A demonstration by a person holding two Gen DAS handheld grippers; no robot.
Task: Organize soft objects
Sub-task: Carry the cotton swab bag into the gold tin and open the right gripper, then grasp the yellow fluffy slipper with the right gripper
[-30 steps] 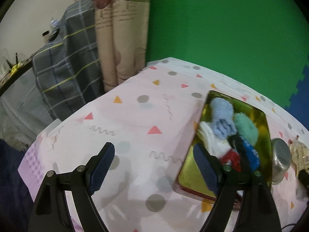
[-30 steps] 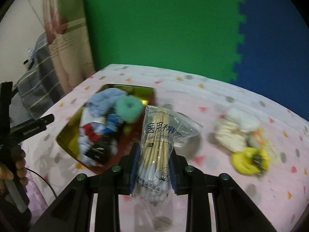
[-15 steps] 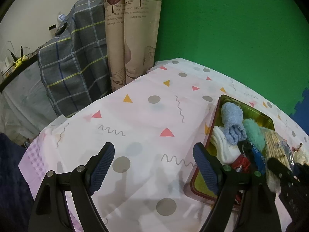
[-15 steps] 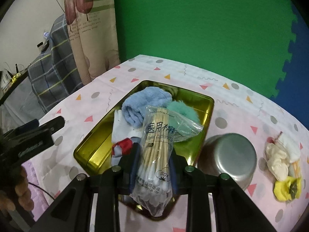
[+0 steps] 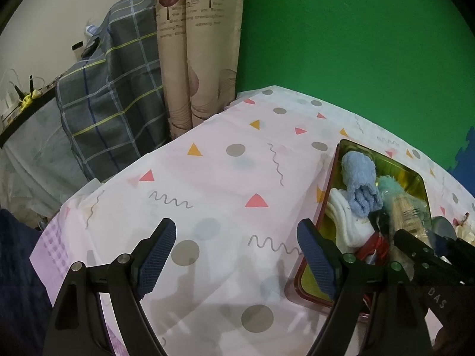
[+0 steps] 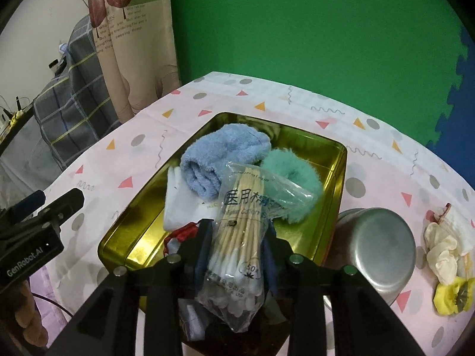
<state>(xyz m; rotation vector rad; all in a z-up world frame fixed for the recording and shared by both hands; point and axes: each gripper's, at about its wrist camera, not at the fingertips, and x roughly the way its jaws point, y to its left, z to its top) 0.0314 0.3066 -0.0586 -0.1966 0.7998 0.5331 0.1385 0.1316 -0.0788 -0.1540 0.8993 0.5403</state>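
Observation:
A gold tin on the patterned tablecloth holds a rolled blue fluffy towel, a teal puff, a white sock and red and dark cloth. My right gripper hangs over the tin's near end. Its jaws are opening, and a clear bag of cotton swabs stands between them, no longer squeezed. My left gripper is open and empty over bare cloth left of the tin. The swab bag shows there too.
An upturned steel bowl sits just right of the tin. Further right lie pale and yellow soft items. A plaid-covered object and a curtain stand past the table's left edge. A green wall is behind.
My right gripper carried the swab bag left from beside the bowl to over the tin and sank slightly. Its jaws have parted a little. The left gripper has barely moved.

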